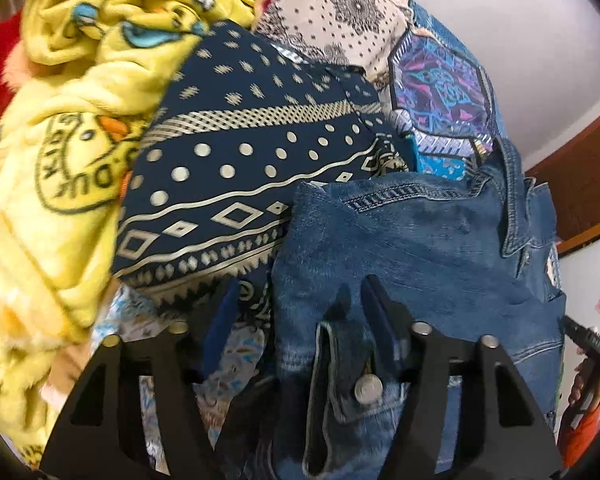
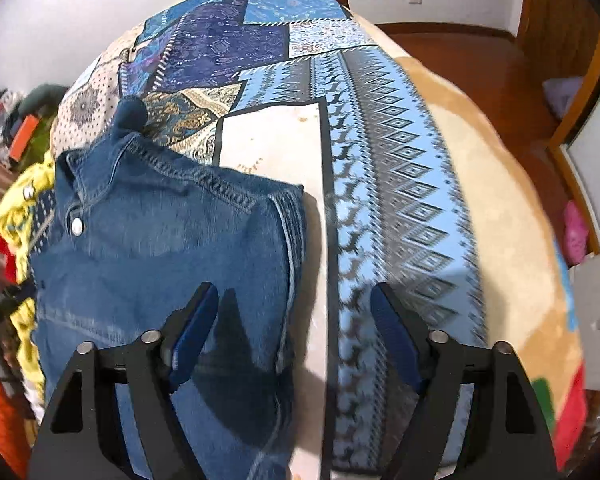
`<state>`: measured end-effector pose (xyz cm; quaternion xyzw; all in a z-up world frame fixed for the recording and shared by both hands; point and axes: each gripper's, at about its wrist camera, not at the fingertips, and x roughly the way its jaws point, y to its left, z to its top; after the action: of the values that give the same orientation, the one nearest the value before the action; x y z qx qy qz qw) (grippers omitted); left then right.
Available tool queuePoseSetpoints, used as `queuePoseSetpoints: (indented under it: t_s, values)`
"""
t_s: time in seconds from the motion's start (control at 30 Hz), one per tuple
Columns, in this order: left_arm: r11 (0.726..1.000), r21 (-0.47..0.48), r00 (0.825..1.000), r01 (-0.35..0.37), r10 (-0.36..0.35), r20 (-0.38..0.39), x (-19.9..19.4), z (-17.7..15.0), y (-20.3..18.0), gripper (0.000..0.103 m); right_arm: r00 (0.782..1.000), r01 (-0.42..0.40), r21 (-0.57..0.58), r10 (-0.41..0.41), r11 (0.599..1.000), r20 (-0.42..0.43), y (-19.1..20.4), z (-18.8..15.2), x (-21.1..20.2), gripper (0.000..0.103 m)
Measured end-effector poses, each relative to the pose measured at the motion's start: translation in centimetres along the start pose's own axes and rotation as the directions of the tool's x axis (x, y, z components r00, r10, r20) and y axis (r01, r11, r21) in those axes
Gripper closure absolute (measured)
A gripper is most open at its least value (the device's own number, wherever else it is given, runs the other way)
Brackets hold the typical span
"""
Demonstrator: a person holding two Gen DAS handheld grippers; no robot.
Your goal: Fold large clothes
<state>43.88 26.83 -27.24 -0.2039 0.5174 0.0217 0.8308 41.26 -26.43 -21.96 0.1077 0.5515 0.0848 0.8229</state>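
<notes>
**Working the denim jacket on the patchwork bed**

Looking along the left tool (image 1: 300,312), we saw its two blue-padded fingers spread apart over the denim jacket (image 1: 412,248). A cuff with a metal button (image 1: 367,389) lay between them, but the pads did not press on it, so we counted this tool as released. The jacket filled the lower right of that view, from about 3 o'clock round to 6 o'clock. A navy printed cloth (image 1: 240,184) with pale dots and diamonds lay against it toward 10 o'clock, and a yellow fleece blanket (image 1: 60,160) was heaped beyond that at 9 o'clock.

In the right wrist view we found the right tool (image 2: 292,320) also released, its fingers standing wide. The left finger (image 2: 192,332) hovered over the denim jacket (image 2: 160,248), while the other one stood over the patterned bedspread (image 2: 400,184), and the jacket's edge ran between them. The jacket lay flat on the bedspread from 7 o'clock to 10 o'clock, collar (image 2: 112,160) toward 11 o'clock, with a snap button (image 2: 77,225) showing near it. A wooden floor (image 2: 480,60) showed past the bed at 1 o'clock. We could not tell whether either tool touched the fabric.
</notes>
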Motion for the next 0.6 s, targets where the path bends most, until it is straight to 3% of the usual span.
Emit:
queuePoseSetpoints:
  t_s: [0.07,0.1,0.2,0.37,0.6]
  values:
    - [1.000,0.018,1.000,-0.002,0.002,-0.002,0.7,0.3,-0.2,0.061,1.000,-0.016,-0.001,0.016,1.000,0.007,0.4,0.4,0.5,0.051]
    - [1.000,0.025,1.000,0.004,-0.004,-0.007,1.1,0.5,-0.3,0.073,1.000,-0.023,-0.002,0.023,1.000,0.008,0.6,0.6,0.8,0.057]
    - [1.000,0.014,1.000,0.005,-0.005,-0.004,1.9,1.1,-0.3,0.087,0.999,-0.033,-0.006,0.033,0.999,-0.003,1.4,1.0,1.8,0.084]
    - [0.998,0.036,0.998,-0.044,0.042,0.049,1.0,1.8,-1.5,0.095,1.000,0.010,-0.112,-0.011,0.994,-0.009,3.4,2.9,2.1,0.092]
    - [0.993,0.057,0.981,-0.099,0.088,0.173,-3.2,4.1,-2.3,0.096,0.995,0.002,-0.167,0.014,0.986,0.099,6.0,7.1,-0.8,0.093]
